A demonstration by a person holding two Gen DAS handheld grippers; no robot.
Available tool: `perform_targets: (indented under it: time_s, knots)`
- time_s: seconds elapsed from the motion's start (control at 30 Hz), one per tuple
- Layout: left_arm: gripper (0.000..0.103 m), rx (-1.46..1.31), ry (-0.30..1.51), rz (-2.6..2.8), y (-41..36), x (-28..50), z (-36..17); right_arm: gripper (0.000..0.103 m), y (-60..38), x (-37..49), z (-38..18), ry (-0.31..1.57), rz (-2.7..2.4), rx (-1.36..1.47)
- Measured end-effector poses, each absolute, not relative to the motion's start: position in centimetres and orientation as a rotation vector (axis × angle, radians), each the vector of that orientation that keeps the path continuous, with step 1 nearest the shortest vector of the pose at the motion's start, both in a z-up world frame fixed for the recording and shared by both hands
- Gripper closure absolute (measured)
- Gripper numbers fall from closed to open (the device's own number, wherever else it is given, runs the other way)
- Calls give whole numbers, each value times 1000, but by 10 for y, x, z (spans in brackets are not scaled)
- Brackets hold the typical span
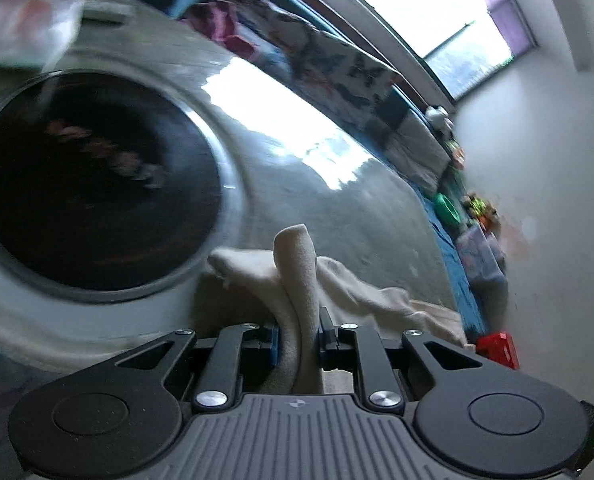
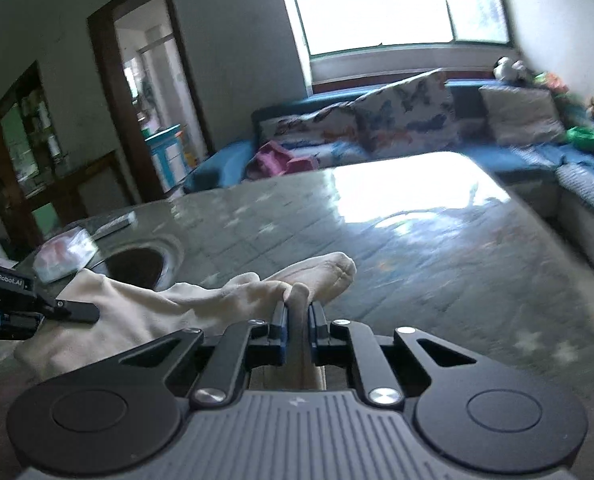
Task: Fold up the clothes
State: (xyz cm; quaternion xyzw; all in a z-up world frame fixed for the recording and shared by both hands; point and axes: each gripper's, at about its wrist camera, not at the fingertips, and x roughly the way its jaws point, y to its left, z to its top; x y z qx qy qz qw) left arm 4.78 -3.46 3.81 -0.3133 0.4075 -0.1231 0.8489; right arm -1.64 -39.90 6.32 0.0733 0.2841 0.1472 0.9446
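A cream-coloured garment [image 1: 297, 276] hangs over the glossy grey table [image 1: 337, 208]. My left gripper [image 1: 299, 338] is shut on a bunched fold of it, which sticks up between the pads. In the right wrist view the same cream garment [image 2: 201, 300] stretches leftward across the table [image 2: 417, 248], and my right gripper [image 2: 297, 320] is shut on another fold of it. The left gripper [image 2: 37, 312] shows at the left edge of that view, at the cloth's other end.
A dark round inset [image 1: 93, 184] sits in the tabletop, with a white plastic bag [image 1: 21, 32] beyond it. A blue sofa [image 2: 497, 148] with patterned cushions and toys runs behind the table under a bright window [image 2: 377, 4]. A doorway [image 2: 149, 80] opens at the left.
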Motion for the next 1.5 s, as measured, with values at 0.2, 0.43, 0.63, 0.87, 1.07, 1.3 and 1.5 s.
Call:
perform_targets:
  time_s: [0.2, 0.43, 0.63, 0.87, 1.07, 1.3, 1.5]
  knots:
    - [85, -613, 883, -383, -96, 73, 38, 94, -448, -26, 78, 545, 143, 119]
    - [86, -565, 920, -502, -162, 93, 30, 94, -499, -32, 76, 553, -19, 99]
    - [85, -506, 974, -566, -198, 104, 16, 94, -532, -40, 60, 579, -120, 121]
    - [80, -415, 1007, -558, -205, 103, 11, 92, -546, -40, 33, 680, -174, 119]
    - [71, -328, 948, -527, -200, 102, 26, 91, -540, -42, 37, 656, -203, 78]
    - [74, -336, 902, -556, -212, 110, 38, 90, -525, -31, 47, 622, -98, 130]
    - [74, -303, 903, -621, -236, 115, 36, 90, -507, -6, 36, 653, -42, 106]
